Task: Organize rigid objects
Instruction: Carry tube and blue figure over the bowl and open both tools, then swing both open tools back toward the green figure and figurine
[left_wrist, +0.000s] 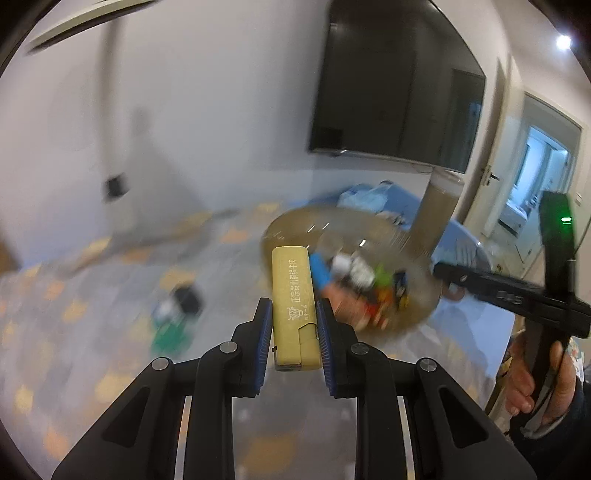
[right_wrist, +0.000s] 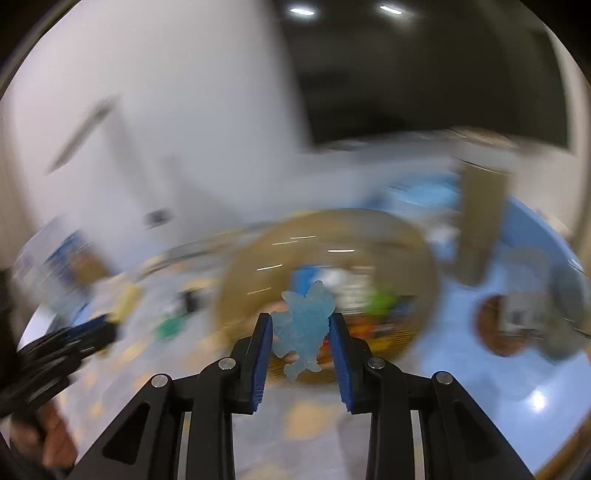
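Observation:
My left gripper (left_wrist: 293, 314) is shut on a tan lighter (left_wrist: 293, 295) with printed characters, held upright above the table. My right gripper (right_wrist: 301, 325) is shut on a translucent light-blue figurine (right_wrist: 304, 326). Both views are blurred by motion. Ahead of both grippers is a round tan bowl (left_wrist: 291, 225) (right_wrist: 243, 273) holding several small colourful objects, including a blue piece (left_wrist: 319, 271) and a green piece (right_wrist: 382, 299). The right gripper's body (left_wrist: 517, 295) shows at the right of the left wrist view, near the bowl.
The table has a patterned grey and orange cloth (left_wrist: 110, 266) on the left and a blue cover (right_wrist: 517, 295) on the right. A green and black object (left_wrist: 173, 317) lies on the cloth. A tan cylinder (left_wrist: 436, 210) stands behind the bowl. A dark TV (left_wrist: 399, 85) hangs on the wall.

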